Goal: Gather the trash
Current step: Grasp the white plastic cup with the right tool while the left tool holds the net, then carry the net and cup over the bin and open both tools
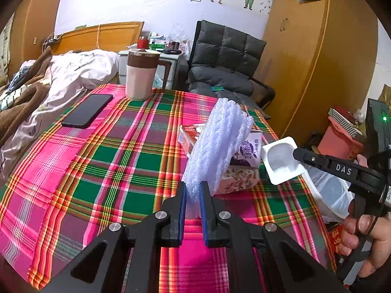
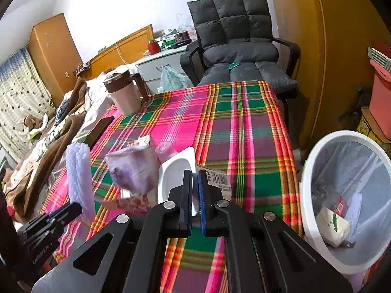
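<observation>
Both grippers angled down | left gripper (image 1: 193, 195) clamps foam (image 1: 217, 144) | right gripper (image 2: 194, 183) (cup (image 2: 176, 173))

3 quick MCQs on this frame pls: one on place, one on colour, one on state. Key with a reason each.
1. The phone lies:
A. on the tablecloth
B. in the bin
C. on the chair

2. The jug has a lid band that is:
A. blue
B. brown
C. green

3. The right hand-held gripper is:
A. wide open and empty
B. shut on the white plastic cup
C. shut on the phone

Key: A, it rests flat on the plaid cloth; B, brown lid and handle; B, its jaws pinch the cup's rim.
</observation>
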Action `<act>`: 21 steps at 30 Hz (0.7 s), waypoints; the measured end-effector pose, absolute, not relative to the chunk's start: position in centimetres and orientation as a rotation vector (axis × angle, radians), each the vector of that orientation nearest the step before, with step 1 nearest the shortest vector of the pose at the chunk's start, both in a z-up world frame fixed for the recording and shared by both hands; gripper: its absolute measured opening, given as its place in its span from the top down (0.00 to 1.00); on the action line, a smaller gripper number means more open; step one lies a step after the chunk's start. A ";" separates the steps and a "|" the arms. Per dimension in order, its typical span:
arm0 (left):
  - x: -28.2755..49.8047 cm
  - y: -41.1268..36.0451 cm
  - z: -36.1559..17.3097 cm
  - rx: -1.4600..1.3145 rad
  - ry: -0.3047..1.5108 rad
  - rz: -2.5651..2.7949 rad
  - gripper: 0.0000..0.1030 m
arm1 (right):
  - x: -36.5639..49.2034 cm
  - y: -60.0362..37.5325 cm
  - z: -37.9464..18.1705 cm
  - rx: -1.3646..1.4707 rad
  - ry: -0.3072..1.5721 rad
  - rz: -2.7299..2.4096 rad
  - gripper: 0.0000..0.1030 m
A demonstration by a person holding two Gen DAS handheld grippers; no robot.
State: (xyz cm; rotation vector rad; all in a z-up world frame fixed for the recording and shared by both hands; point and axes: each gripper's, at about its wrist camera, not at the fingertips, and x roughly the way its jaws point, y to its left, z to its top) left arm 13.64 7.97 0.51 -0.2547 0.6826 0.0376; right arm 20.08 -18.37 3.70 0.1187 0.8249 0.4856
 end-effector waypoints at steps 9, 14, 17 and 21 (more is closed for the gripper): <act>12.3 6.0 1.7 -0.239 0.675 0.007 0.90 | 18.2 -19.6 4.2 0.139 0.811 0.498 0.93; 11.8 4.8 2.1 -0.224 0.674 -0.014 0.90 | 17.2 -19.9 4.5 0.149 0.797 0.506 0.93; 11.6 4.1 2.2 -0.216 0.676 -0.027 0.90 | 17.0 -20.2 4.5 0.156 0.790 0.507 0.93; 11.5 3.4 2.3 -0.208 0.679 -0.039 0.90 | 16.7 -20.8 4.5 0.169 0.782 0.506 0.93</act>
